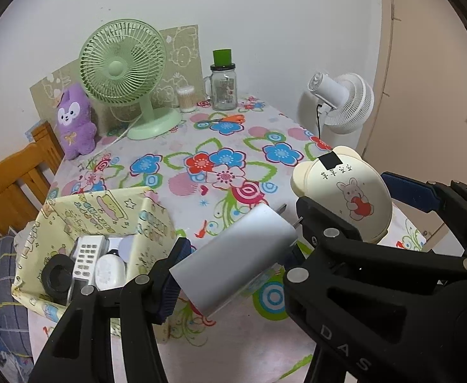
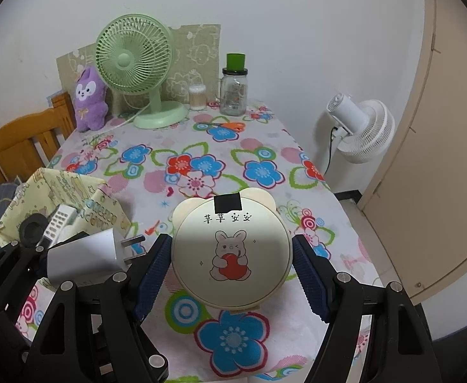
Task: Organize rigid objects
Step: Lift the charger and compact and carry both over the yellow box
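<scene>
While the fabric bin [image 1: 83, 223] at nine o'clock already holds a remote [image 1: 88, 257] and more, my left gripper [image 1: 233, 255] clamps a charger [image 1: 233, 255] and my right gripper [image 2: 232, 252] a bunny case [image 2: 232, 252], both unstowed above the tabletop [image 2: 233, 166].

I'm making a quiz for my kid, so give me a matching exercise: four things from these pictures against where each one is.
Things:
1. white plug-in charger block
2. cream round bear-eared case
3. white remote control
4. orange-handled scissors

Places:
A. inside the yellow patterned fabric box
B. in the right gripper
C. on the floral tablecloth
D. in the left gripper

Pairs: 1-D, 2-B, 3-A, 4-C
</scene>
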A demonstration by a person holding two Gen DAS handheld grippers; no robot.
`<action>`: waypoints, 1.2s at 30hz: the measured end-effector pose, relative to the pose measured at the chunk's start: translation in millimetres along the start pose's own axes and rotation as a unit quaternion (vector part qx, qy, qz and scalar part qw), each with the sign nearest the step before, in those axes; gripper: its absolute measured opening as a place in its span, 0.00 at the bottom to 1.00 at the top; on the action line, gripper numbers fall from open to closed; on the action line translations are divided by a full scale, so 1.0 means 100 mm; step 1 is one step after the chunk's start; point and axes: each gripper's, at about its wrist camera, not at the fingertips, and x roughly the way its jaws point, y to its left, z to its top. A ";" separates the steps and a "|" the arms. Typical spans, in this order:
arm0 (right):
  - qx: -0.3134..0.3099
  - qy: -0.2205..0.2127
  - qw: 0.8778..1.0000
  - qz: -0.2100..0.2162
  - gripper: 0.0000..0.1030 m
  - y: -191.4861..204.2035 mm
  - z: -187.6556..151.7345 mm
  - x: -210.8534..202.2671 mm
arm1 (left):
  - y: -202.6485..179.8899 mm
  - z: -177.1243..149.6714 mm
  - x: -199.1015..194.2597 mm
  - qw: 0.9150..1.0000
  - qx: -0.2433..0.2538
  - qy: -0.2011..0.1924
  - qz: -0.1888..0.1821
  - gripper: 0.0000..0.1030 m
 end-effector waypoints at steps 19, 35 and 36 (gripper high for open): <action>-0.021 -0.004 1.000 0.022 0.74 0.43 0.30 0.06 | 0.47 0.13 -0.03 1.000 -0.016 0.000 0.007 0.60; -0.050 0.003 0.998 0.042 0.74 0.92 0.44 0.18 | 0.94 0.10 0.02 0.999 -0.034 0.012 0.020 0.60; -0.053 0.003 0.998 0.042 0.74 0.96 0.44 0.19 | 0.97 0.09 0.04 0.999 -0.037 0.015 0.019 0.60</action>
